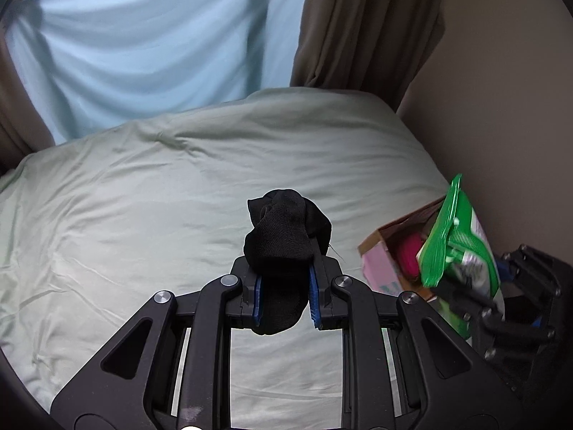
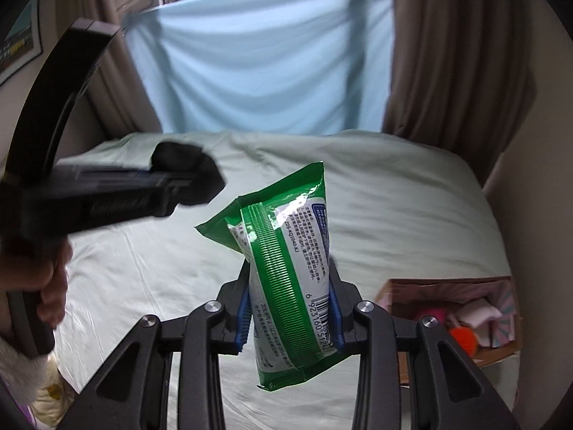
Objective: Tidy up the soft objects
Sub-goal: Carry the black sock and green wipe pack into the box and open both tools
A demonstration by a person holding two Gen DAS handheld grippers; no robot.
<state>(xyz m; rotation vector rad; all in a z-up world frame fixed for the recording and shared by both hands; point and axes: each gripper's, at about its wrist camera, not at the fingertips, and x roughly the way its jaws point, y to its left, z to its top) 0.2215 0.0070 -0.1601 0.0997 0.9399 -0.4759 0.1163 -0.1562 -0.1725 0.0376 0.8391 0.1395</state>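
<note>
My left gripper (image 1: 284, 299) is shut on a bundled black sock (image 1: 284, 236) and holds it above the pale green bed (image 1: 143, 215). The sock also shows in the right wrist view (image 2: 186, 165), at the left. My right gripper (image 2: 290, 317) is shut on a green and white soft pack of wipes (image 2: 286, 251), held upright above the bed. The pack also shows in the left wrist view (image 1: 462, 247), just over a cardboard box (image 1: 379, 268). The box (image 2: 447, 286) lies at the bed's right edge and holds pink, red and white soft items.
A light blue sheet (image 2: 258, 64) hangs at the head of the bed between brown curtains (image 2: 447, 53). A beige wall (image 1: 501, 107) runs along the right side. The person's hand (image 2: 50, 279) holds the left gripper's handle.
</note>
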